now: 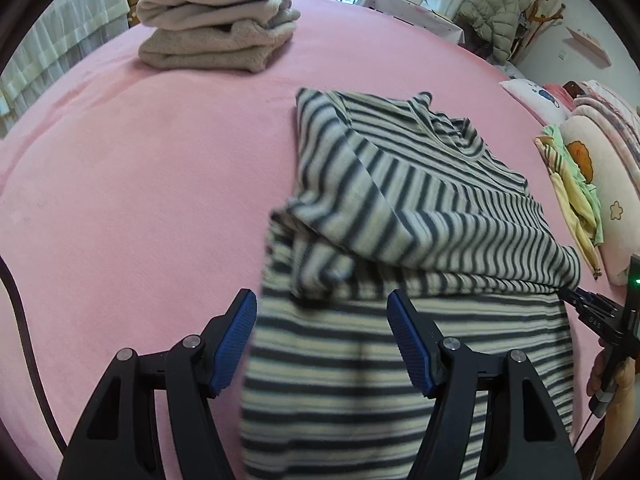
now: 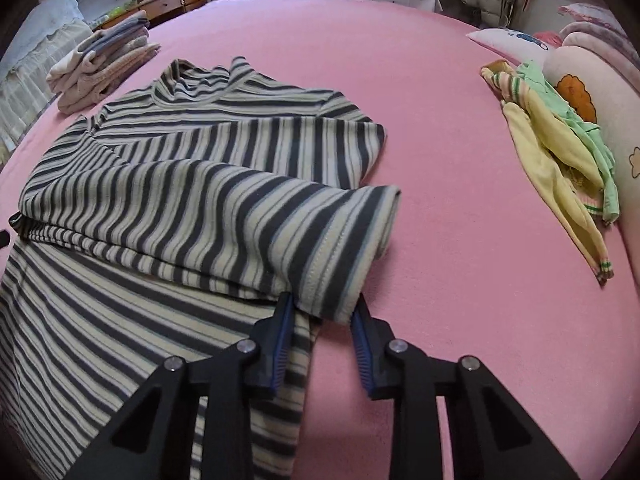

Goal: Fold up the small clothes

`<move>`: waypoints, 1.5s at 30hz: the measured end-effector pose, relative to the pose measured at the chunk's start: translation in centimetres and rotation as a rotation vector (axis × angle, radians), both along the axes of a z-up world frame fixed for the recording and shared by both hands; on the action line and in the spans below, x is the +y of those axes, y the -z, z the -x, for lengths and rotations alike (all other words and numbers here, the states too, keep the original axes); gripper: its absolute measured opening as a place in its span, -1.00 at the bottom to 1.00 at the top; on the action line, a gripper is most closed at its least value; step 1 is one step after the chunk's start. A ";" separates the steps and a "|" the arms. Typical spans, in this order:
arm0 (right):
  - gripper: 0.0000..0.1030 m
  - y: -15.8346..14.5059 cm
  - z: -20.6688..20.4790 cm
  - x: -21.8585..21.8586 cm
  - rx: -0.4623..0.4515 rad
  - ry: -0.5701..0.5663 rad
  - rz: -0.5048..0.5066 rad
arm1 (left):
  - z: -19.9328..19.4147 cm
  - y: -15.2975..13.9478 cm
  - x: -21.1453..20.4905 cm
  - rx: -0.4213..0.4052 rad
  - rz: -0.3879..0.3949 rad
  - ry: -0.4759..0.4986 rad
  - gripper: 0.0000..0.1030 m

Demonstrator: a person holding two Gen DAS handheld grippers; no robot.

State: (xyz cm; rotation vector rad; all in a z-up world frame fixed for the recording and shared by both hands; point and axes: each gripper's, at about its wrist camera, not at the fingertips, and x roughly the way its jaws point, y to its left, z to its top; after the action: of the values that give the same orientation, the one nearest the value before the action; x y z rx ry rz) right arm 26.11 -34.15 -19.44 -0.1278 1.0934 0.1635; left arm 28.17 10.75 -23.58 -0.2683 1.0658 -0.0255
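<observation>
Since the striped top (image 2: 168, 208) is soft, light knit, it will sag and wants gripping at hems. Its folded sleeve cuff (image 2: 340, 264) sits between the right gripper's (image 2: 322, 312) narrowed jaws; whether they pinch it I cannot tell. The left gripper (image 1: 322, 312) stands apart over the hem.

Home bedroom: pink bed (image 1: 160, 160), pillows (image 2: 592, 92), dresser (image 2: 176, 0).
</observation>
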 end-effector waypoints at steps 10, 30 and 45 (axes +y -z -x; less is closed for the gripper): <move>-0.86 -1.4 0.7 1.1 -0.045 -0.022 0.013 | -2.0 1.2 -1.8 0.015 -0.251 0.101 0.11; -0.87 -6.0 5.6 1.6 -0.052 -0.039 -0.047 | -4.0 2.7 2.9 0.004 -0.031 -0.157 -0.84; -0.87 -6.9 7.0 -1.2 -0.040 0.070 -0.111 | -4.7 2.6 4.7 0.031 0.097 -0.191 -0.82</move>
State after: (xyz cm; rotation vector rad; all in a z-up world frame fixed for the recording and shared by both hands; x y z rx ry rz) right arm 19.10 -35.35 -12.51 0.0069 1.0446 0.1582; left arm 32.91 15.42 -26.20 -0.4581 1.0676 0.0992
